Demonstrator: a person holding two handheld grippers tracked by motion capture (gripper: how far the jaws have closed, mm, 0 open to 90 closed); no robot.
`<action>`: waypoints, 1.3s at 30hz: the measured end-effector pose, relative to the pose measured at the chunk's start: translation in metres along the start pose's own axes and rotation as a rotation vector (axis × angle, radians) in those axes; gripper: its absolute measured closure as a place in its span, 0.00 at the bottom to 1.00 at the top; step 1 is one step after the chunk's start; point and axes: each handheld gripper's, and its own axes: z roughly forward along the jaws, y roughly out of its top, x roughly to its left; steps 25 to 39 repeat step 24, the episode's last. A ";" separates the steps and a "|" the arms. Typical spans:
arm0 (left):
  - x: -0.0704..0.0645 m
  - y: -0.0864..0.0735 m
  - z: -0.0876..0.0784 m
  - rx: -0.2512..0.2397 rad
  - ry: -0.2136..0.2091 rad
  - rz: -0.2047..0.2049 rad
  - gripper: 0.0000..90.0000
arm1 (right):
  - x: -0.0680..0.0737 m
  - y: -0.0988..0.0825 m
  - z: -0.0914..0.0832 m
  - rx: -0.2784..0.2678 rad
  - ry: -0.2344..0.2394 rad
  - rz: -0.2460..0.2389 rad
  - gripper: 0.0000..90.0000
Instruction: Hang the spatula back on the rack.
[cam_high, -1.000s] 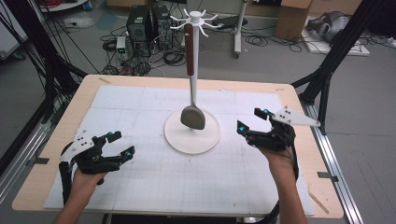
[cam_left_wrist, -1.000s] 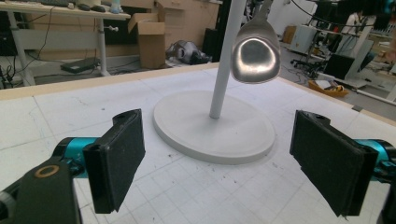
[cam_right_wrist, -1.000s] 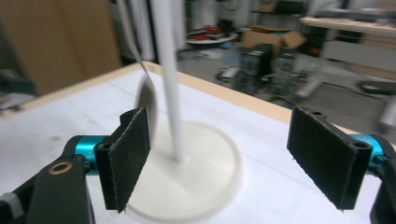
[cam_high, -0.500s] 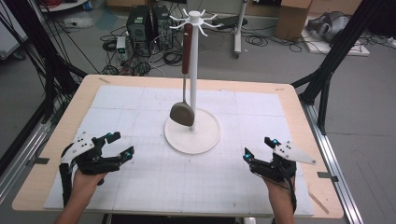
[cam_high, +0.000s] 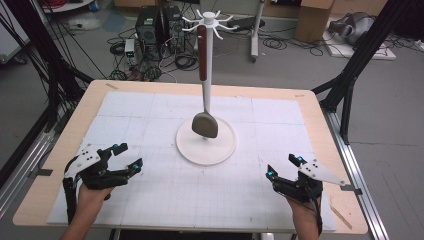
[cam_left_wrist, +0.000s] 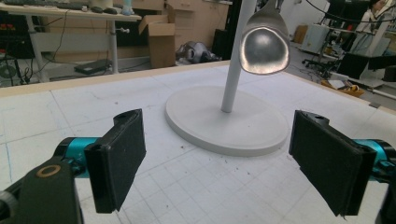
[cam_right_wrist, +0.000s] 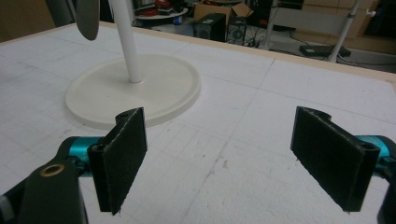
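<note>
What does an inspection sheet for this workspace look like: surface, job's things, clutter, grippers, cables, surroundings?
Surface: wooden table under a white gridded mat; small dark specks show in the gripper views.
Job's things: white rack on a round base at mid-table; a spatula with a reddish-brown handle hangs from its top hooks, blade above the base.
Clutter: nothing seen on the mat.
Grippers: left hand-held gripper near the front left, jaws apart, empty; right hand-held gripper near the front right, jaws apart, empty.
Cables: a black cable runs along the left forearm.
Surroundings: computer towers, loose floor cables, cardboard box, black frame legs.
</note>
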 end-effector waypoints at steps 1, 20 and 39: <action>0.000 0.000 -0.001 -0.003 -0.001 -0.005 0.21 | 0.001 0.000 0.000 0.002 -0.001 0.010 0.20; 0.002 -0.004 -0.001 0.004 0.009 -0.022 0.22 | -0.001 -0.003 -0.003 0.008 -0.019 0.002 0.20; 0.003 -0.006 0.002 0.019 0.015 -0.023 0.22 | -0.003 -0.004 -0.002 0.012 -0.023 0.004 0.20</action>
